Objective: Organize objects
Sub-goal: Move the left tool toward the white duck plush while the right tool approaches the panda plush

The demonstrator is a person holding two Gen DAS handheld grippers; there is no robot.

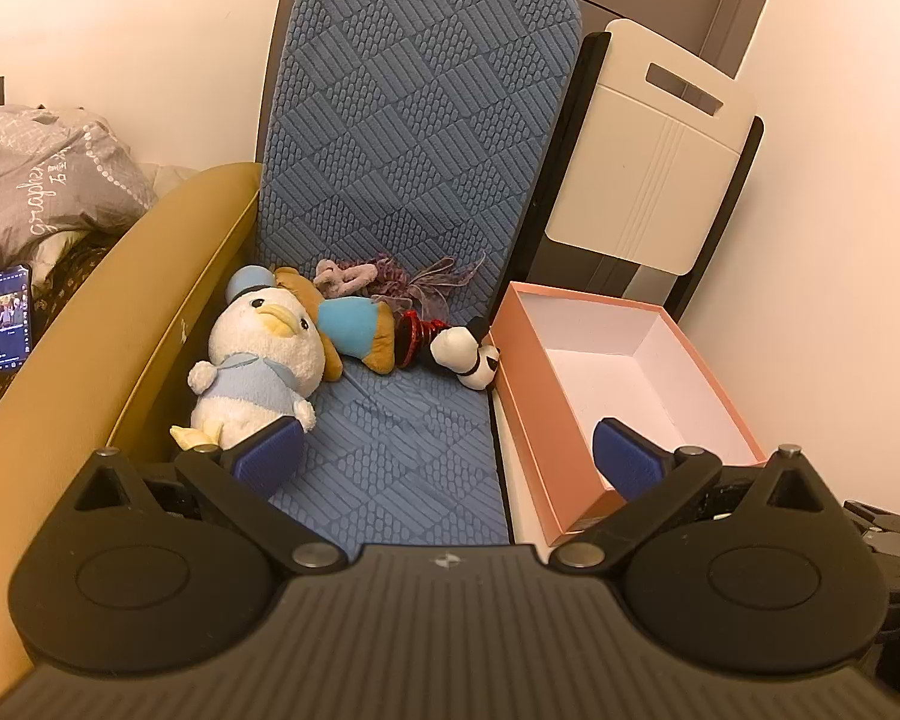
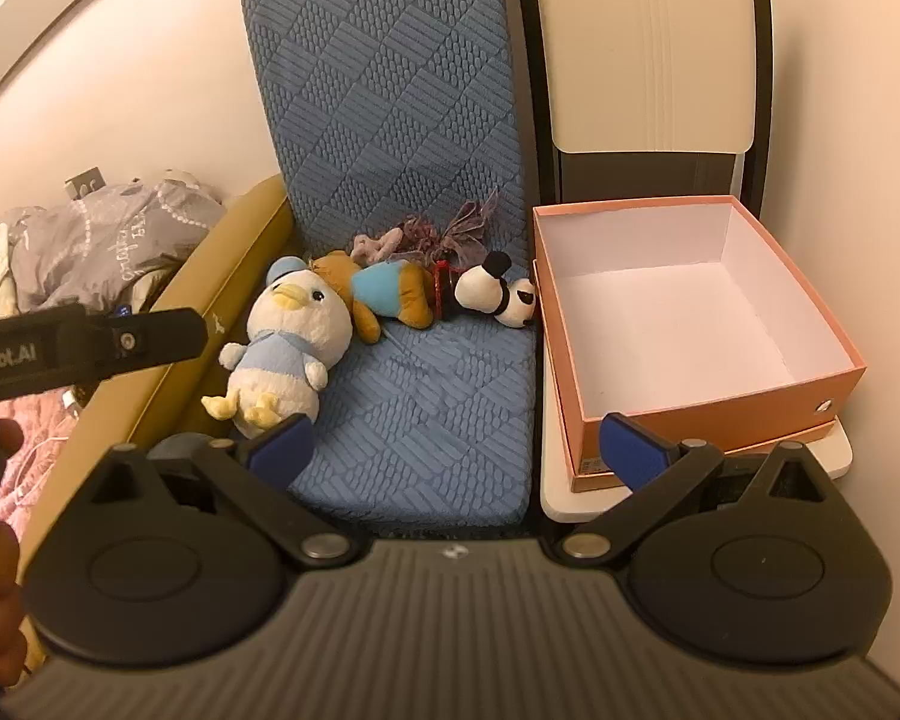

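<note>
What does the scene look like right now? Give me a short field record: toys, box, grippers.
surface: blue cushion
toys: duck plush, brown bear plush, black-and-white plush, all lying on the cushion
other items: purple ribbon bundle behind the toys
box: pink box, open, nothing inside, right of the cushion
left gripper: open, holding nothing
right gripper: open, holding nothing
progress: no toy in the box yet

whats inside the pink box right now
Nothing shows inside the pink box: its white floor and inner walls are bare. In both views the near wall and a gripper finger cover a strip of the floor along the front, so that strip cannot be checked.
</note>
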